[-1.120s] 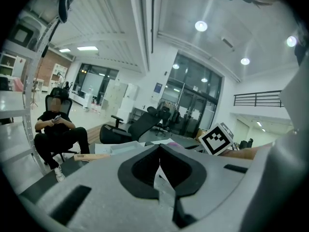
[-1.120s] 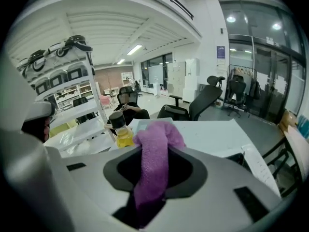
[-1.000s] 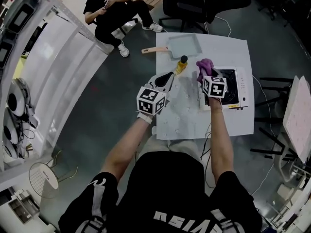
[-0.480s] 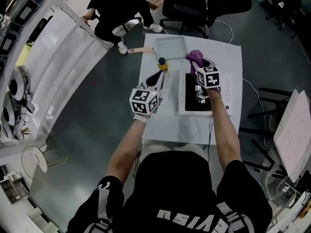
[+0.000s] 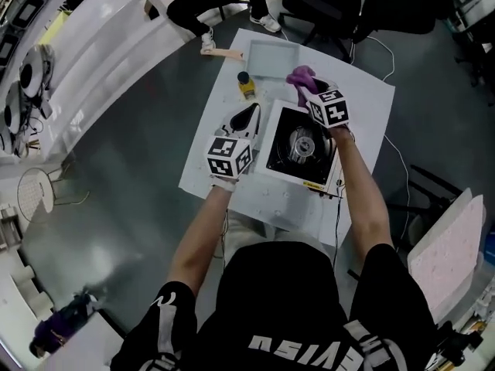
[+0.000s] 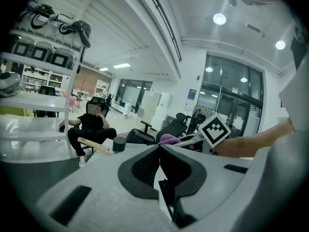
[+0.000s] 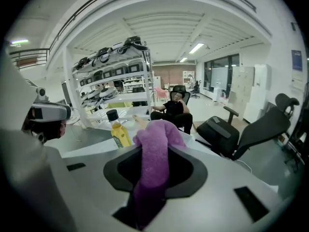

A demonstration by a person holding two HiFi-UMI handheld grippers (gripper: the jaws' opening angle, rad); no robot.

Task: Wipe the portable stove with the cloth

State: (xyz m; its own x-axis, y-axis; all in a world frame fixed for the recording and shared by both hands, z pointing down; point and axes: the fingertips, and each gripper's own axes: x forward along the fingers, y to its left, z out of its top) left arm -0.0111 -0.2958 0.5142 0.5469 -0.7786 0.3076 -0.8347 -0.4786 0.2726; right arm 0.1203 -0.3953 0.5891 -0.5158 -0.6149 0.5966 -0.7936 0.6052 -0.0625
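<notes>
Cloth (image 7: 155, 144), purple and fuzzy, is pinched between the closed jaws of the right gripper (image 7: 154, 164), with a bunched fold standing out past their tips. In the head view that gripper (image 5: 311, 93) is held over the far side of the portable stove (image 5: 300, 147), and the cloth (image 5: 300, 76) hangs just past the stove's far corner; whether it touches the stove cannot be told. The stove, white-cased with a black top and a round burner, sits on the right half of the white table (image 5: 267, 203), close to the near edge. The left gripper (image 5: 252, 110) lies over the table just left of the stove, its jaws brought together with nothing between them (image 6: 159, 148). A bottle (image 5: 245, 85) of yellow liquid with a dark cap stands toward the table's far left corner, beside a pale square pan (image 5: 271, 52) at the far edge, whose wooden handle reaches out past the table's left edge.
</notes>
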